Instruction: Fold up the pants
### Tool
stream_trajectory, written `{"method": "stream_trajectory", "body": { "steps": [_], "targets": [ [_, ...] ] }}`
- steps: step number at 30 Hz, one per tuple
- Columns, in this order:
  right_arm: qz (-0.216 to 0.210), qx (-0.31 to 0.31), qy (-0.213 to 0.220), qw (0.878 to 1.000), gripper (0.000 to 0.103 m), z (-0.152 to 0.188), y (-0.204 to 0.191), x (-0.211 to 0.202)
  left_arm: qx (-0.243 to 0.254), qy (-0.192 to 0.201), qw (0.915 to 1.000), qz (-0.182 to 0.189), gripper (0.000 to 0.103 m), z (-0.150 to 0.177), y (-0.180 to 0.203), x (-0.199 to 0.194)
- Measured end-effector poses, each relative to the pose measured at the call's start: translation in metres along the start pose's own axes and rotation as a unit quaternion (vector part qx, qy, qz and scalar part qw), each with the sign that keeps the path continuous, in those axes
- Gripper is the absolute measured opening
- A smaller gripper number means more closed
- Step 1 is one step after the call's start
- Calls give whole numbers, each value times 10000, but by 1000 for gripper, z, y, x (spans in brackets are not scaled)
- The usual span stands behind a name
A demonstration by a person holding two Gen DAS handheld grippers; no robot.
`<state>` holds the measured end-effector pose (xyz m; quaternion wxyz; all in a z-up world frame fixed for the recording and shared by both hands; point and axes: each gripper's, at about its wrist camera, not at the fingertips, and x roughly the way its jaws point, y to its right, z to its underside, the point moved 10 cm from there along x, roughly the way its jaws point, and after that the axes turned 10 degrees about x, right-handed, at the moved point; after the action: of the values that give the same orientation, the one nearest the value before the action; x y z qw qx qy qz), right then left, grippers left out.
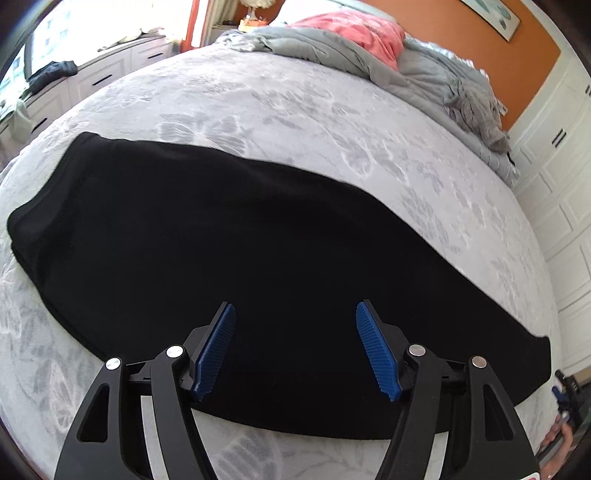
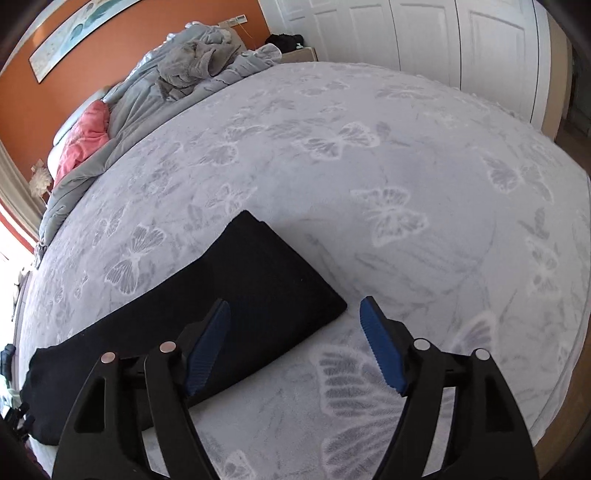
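Observation:
Black pants (image 1: 221,251) lie flat on the bed, folded lengthwise into one long strip running from the left to the lower right. My left gripper (image 1: 295,314) is open and empty, hovering over the middle of the strip near its front edge. In the right wrist view the leg end of the pants (image 2: 266,280) lies at the lower left. My right gripper (image 2: 293,310) is open and empty, above the near corner of that end, with its left finger over the fabric and its right finger over the bedspread.
The bed has a grey butterfly-print spread (image 2: 406,166). A rumpled grey blanket (image 1: 436,74) and a pink pillow (image 1: 358,29) lie at the headboard end. White drawers (image 1: 103,74) stand at the left, white closet doors (image 2: 424,37) at the right.

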<state>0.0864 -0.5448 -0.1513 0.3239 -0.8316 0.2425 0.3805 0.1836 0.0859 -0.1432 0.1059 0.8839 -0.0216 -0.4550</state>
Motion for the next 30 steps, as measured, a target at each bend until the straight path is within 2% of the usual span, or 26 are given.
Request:
{"method": "stream_trajectory", "body": {
  "steps": [2,4,7,9,11,12,14,18,19,20,21,22,23,27,30],
  "targets": [
    [133,29,-45,9999,71,2,4,2,-347,206,9989,-235,74,-6,-33,-16],
    [246,60,-158,9996,71,8,8,8,-788,303,9953,-465,74,-7,-70,-29],
    [199,171,-243,9994,71,14,9,10,-1631,293,9846,-563,74,-1,-128,-43],
    [46,312,-274,9991,76,14,5,12,-2152,221,9749,-531,74,7,-159,-46],
    [-103,600,-423,9972,76,18,2,21,-2529,203,9656,-562,74,15,-180,-49],
    [-158,667,-501,9964,76,20,-1,26,-2592,193,9640,-565,74,16,-183,-49],
    [-116,694,-531,9961,76,21,-5,34,-2484,131,9671,-527,74,16,-179,-48],
    [-56,759,-418,9962,75,16,-9,43,-1786,-1,9826,-509,74,10,-151,-40],
    [-83,792,-397,9960,71,16,-9,44,-1609,-61,9856,-519,74,10,-144,-36],
    [-83,771,-389,9962,58,15,-10,45,-1454,-126,9881,-493,74,11,-137,-32],
    [-101,746,-405,9963,37,15,-11,46,-1338,-179,9898,-453,74,12,-130,-29],
    [-277,780,-492,9954,21,15,-13,47,-1260,-221,9909,-424,74,14,-123,-26],
    [-505,904,-584,9929,14,14,-15,48,-1197,-252,9917,-386,74,15,-117,-23],
    [-869,1004,-339,9906,12,-2,-21,30,-893,-261,9952,-313,74,14,-92,-18],
    [-1242,1262,-94,9841,12,-18,-24,10,-611,-241,9975,-275,74,13,-74,-16]
  ]
}}
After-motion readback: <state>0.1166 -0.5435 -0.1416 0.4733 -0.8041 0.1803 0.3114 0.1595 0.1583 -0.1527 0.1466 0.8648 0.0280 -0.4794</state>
